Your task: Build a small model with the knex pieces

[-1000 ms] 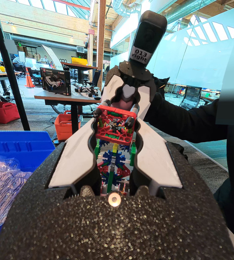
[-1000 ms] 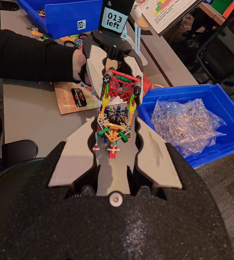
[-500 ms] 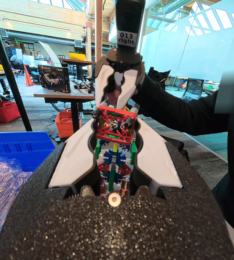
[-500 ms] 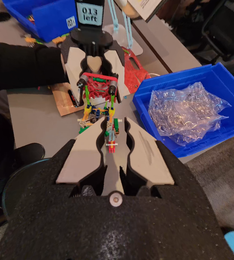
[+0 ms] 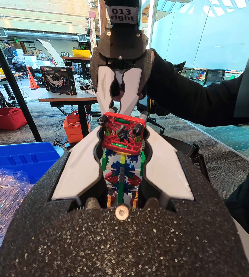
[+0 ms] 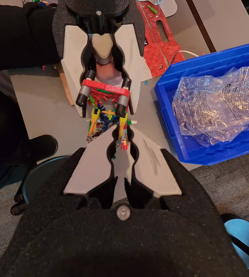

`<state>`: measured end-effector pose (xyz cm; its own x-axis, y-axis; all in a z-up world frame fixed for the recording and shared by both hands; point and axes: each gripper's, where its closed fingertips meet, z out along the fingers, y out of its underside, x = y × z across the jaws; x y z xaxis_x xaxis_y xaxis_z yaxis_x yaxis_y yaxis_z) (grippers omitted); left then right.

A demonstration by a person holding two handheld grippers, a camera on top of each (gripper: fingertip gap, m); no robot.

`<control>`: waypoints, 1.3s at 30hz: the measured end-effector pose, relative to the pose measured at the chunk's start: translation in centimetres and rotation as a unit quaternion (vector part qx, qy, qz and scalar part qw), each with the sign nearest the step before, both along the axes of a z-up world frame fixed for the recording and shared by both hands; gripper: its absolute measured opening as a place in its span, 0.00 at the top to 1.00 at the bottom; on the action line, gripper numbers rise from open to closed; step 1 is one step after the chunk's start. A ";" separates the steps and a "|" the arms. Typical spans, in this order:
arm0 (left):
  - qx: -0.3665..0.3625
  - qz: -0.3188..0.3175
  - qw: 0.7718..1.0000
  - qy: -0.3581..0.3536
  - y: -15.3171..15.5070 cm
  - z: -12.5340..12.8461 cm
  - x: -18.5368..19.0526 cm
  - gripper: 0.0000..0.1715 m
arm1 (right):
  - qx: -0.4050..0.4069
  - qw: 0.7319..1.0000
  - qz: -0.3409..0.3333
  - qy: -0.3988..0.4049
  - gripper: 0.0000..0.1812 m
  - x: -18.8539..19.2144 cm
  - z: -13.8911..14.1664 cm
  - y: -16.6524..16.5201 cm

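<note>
A: What has the left gripper (image 5: 123,134) got?
B: Its fingers are clamped on a colourful toy model (image 5: 123,149) by the red frame, held above the grey table (image 6: 46,104).
A: And the right gripper (image 6: 121,130)?
B: Nearly closed around the model's yellow-and-orange lower part; whether it grips, I cannot tell. A blue bin (image 6: 173,119) of plastic bags (image 6: 218,104) sits alongside.
</note>
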<state>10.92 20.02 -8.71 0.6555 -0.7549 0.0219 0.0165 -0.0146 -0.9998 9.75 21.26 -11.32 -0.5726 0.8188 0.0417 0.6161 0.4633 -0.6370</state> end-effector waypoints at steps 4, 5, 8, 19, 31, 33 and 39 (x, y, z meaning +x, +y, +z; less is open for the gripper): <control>0.000 -0.002 1.000 0.002 0.0 0.0 0.2 0.71 | -0.010 1.000 -0.003 -0.001 0.97 -0.1 -0.6 -0.1; 0.000 -0.002 1.000 0.002 0.0 0.0 0.2 0.71 | -0.009 1.000 -0.004 0.002 0.97 -0.1 -0.5 -0.1; 0.000 -0.003 1.000 -0.002 -0.1 0.0 0.1 0.71 | -0.006 1.000 -0.009 0.012 0.99 -0.2 -0.4 -0.1; -0.006 0.010 1.000 0.001 -0.1 0.0 -0.7 0.71 | -0.028 0.995 -0.033 0.090 1.00 -0.8 0.4 -0.2; -0.004 0.030 0.999 0.023 -0.2 0.1 -1.6 0.79 | 0.000 0.993 -0.053 0.102 1.00 -0.3 0.5 0.3; -0.004 0.026 0.999 0.018 -0.3 0.2 -1.6 0.82 | 0.003 0.993 -0.056 0.104 1.00 -0.2 0.5 0.4; -0.007 0.029 1.000 0.002 0.0 0.2 -1.8 0.95 | -0.006 0.992 -0.064 0.111 1.00 0.2 0.6 0.8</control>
